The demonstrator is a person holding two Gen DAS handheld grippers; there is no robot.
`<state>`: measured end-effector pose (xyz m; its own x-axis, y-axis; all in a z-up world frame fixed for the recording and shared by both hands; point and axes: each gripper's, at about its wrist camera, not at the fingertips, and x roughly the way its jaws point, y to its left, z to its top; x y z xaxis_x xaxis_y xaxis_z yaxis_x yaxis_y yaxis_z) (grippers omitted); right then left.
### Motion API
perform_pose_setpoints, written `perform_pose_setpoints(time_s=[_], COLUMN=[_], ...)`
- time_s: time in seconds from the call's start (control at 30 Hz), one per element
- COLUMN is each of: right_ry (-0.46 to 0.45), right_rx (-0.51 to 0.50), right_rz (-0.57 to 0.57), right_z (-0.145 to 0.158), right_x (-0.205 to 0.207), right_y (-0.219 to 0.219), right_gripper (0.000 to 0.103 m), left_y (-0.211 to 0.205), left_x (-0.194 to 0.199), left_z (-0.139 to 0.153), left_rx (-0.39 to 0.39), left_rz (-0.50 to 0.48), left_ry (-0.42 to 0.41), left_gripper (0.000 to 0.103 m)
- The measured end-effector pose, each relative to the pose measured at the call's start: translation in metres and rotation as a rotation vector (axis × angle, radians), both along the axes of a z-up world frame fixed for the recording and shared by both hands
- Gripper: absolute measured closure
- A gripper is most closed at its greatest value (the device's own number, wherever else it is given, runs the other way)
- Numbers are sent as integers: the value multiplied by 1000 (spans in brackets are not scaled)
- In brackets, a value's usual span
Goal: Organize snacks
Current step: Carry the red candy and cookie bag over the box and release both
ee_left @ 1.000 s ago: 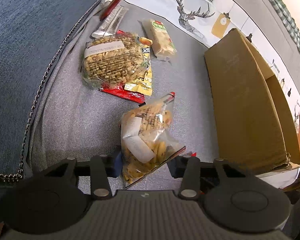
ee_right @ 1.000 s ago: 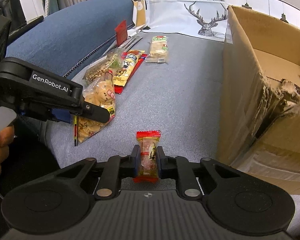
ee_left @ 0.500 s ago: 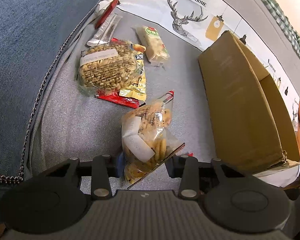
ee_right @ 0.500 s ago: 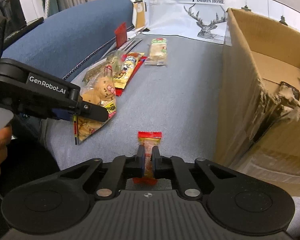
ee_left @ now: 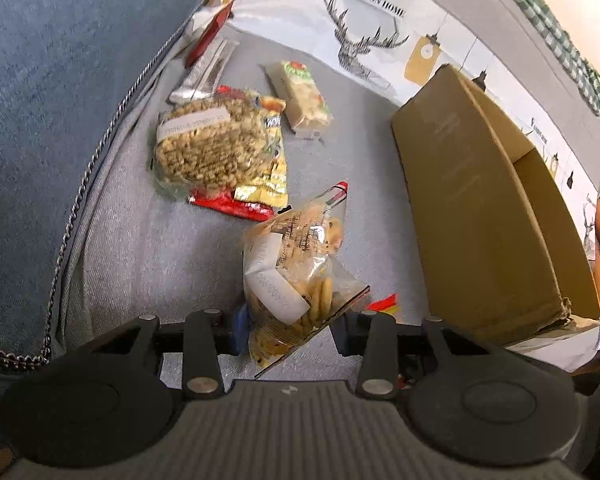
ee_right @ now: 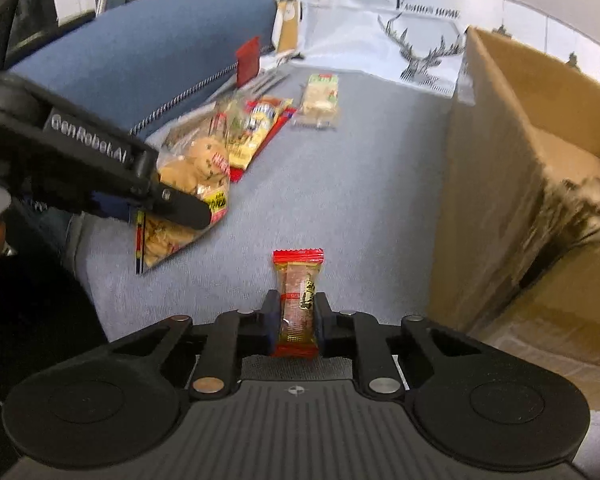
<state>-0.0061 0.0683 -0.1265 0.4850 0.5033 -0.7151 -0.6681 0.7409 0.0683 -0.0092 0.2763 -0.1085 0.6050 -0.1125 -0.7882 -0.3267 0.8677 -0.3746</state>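
My left gripper [ee_left: 290, 330] is shut on a clear bag of cookies [ee_left: 296, 268] and holds it above the grey sofa seat; the bag also shows in the right wrist view [ee_right: 188, 200]. My right gripper [ee_right: 298, 314] is shut on a small red-ended candy bar [ee_right: 298, 294], lifted off the seat. An open cardboard box [ee_left: 488, 216] stands on the right; it also shows in the right wrist view [ee_right: 512, 184]. A bag of crunchy snacks [ee_left: 208, 148], a yellow packet [ee_left: 270, 176] and a wafer pack [ee_left: 300, 98] lie on the seat.
A blue sofa armrest [ee_left: 52, 80] with a metal chain [ee_left: 96, 160] runs along the left. A white deer-print cloth [ee_left: 364, 24] covers the sofa back. A silver stick pack [ee_left: 206, 72] and a red packet [ee_left: 210, 32] lie near it.
Both grippers have risen with their snacks. The right gripper carries the candy bar higher and toward the box; the left gripper lifts the cookie bag.
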Motion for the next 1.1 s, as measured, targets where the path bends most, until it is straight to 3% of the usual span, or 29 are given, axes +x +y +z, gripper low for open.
perform_pose_setpoints(time_s=[0.53,0.7,0.8,0.93,1.1], right_ry=[-182,-274,-284,-288,-289], right_rx=[290,346,381,413,450], right_rz=[-62,-57,-78,-128,-186], right_z=[76,87,90,92,95], right_x=[-9,-13,-6,5,18], right_y=[-39,-54,-63,-78,-97], right_gripper=[85,85,85,85,85], left_y=[-29,-36,-41,-46,-65], left_x=[-35,-41,-43,-44,-35], left_z=[43,51,58,65,81], left_rx=[160,189,212,160,178], left_rz=[-3,0,10,46,17], left_ry=[-320,-363,-364,-364,-370], left_gripper=[58,58,58,58,58])
